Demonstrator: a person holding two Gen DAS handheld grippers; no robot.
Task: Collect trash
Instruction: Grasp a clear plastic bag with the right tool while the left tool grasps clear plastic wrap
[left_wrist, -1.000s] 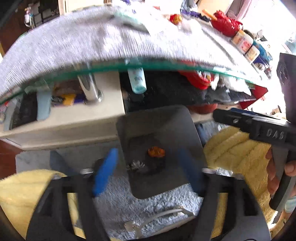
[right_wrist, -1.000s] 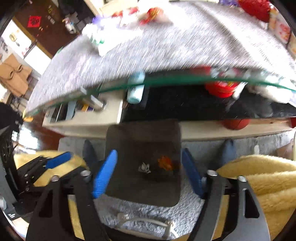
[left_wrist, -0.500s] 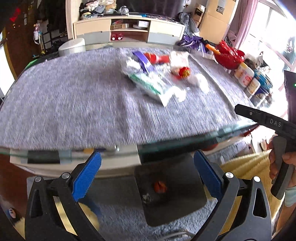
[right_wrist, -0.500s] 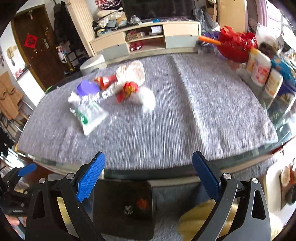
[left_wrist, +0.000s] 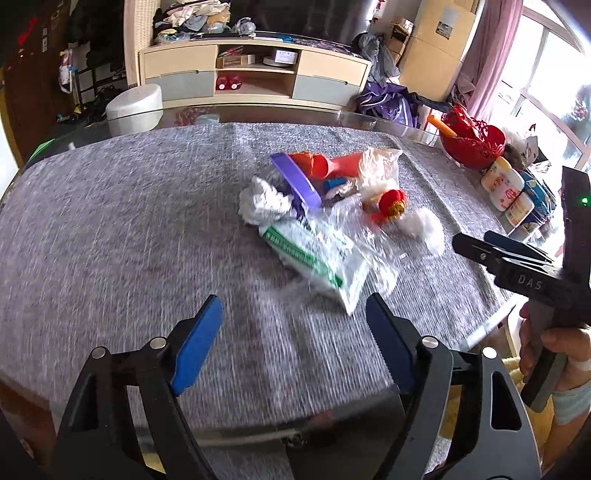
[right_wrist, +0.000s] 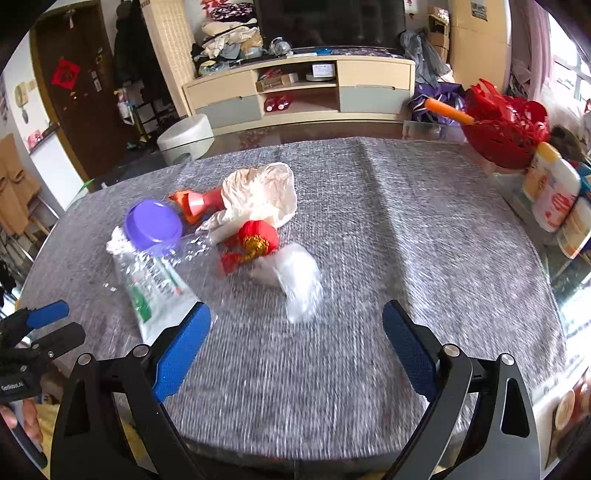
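A heap of trash lies on the grey table mat (left_wrist: 110, 229): a white and green plastic wrapper (left_wrist: 314, 258) (right_wrist: 155, 291), a purple lid (left_wrist: 295, 181) (right_wrist: 153, 223), an orange-red cone piece (right_wrist: 199, 201), a crumpled cream paper (right_wrist: 262, 195), a red and gold ornament (right_wrist: 256, 238) (left_wrist: 391, 203), and a white plastic wad (right_wrist: 295, 277) (left_wrist: 424, 225). My left gripper (left_wrist: 295, 332) is open and empty, just short of the wrapper. My right gripper (right_wrist: 297, 339) is open and empty, just short of the white wad.
A red basket (right_wrist: 506, 129) and several white jars (right_wrist: 554, 188) stand at the table's right edge. A TV cabinet (right_wrist: 295, 92) and a white stool (right_wrist: 184, 138) stand beyond the table. The right gripper shows in the left wrist view (left_wrist: 513, 266).
Both grippers have risen from over the dark bin on the floor to above the table top, facing the trash heap. Both stay open.
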